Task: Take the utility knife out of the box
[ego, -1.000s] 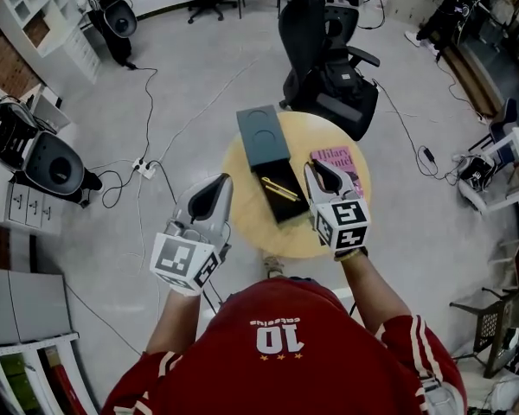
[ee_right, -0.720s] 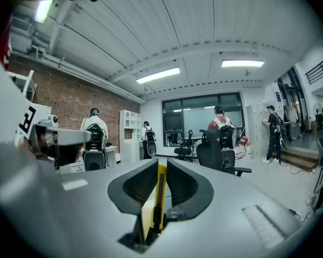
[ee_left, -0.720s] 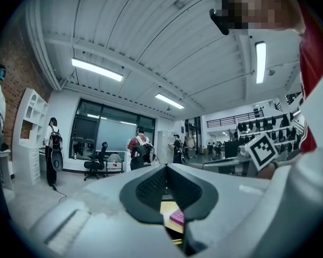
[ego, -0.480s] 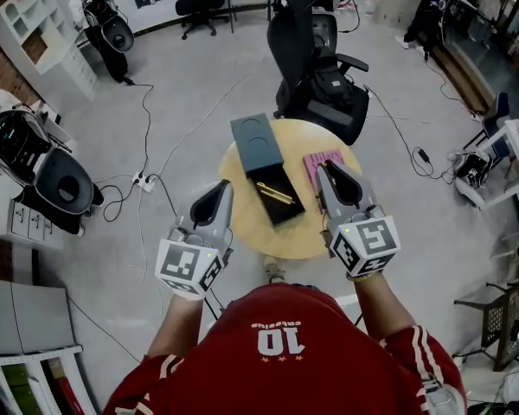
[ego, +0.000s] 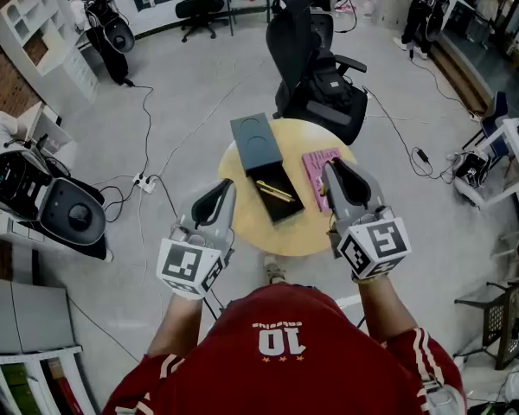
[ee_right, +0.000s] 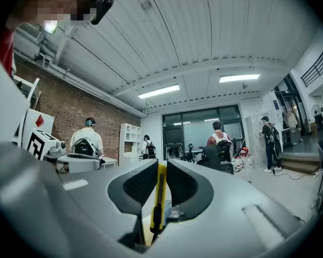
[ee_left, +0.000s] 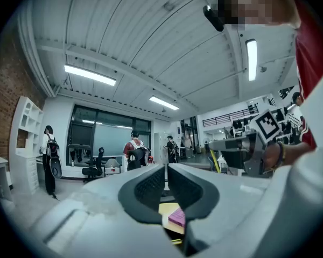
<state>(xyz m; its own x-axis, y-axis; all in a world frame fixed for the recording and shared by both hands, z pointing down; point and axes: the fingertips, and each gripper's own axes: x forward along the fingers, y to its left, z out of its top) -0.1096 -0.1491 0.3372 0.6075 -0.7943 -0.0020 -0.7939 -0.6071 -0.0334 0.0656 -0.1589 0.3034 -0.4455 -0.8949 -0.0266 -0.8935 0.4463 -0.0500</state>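
1. The table (ego: 285,236) is round, with a smooth top of pale wood. On it stands the box (ego: 287,209), dark, rectangular and open, with a matte lining. Its lid (ego: 255,139) lies against the far end and has a round recess in its face. A pink book (ego: 314,169) lies just right of the box.
2. Both tools have grey moulded shells and black cross-hatched pads. Each carries a cube (ego: 376,245) with black-and-white square markers at the rear.
3. The right gripper (ego: 339,176) is held over the table's right side, above the pink book. The head view shows only its grey back, and what it carries is hidden there.
4. The right gripper view fills that in. The pads pinch the utility knife (ee_right: 160,190), which has a slim, flat, bright yellow body. It stands on edge between the jaws, with a dark piece at its near end. The knife is out of the box, held in the air.
5. Only the head view shows a thin yellow piece (ego: 275,190) lying slantwise inside the box. It is too small to identify.
6. The left gripper (ego: 218,190) is at the table's left edge. In its own view the pads are almost together, with only a bare slit after just easing apart. Nothing is between them. Below the slit, a bit of the table top and a corner of the pink book show.
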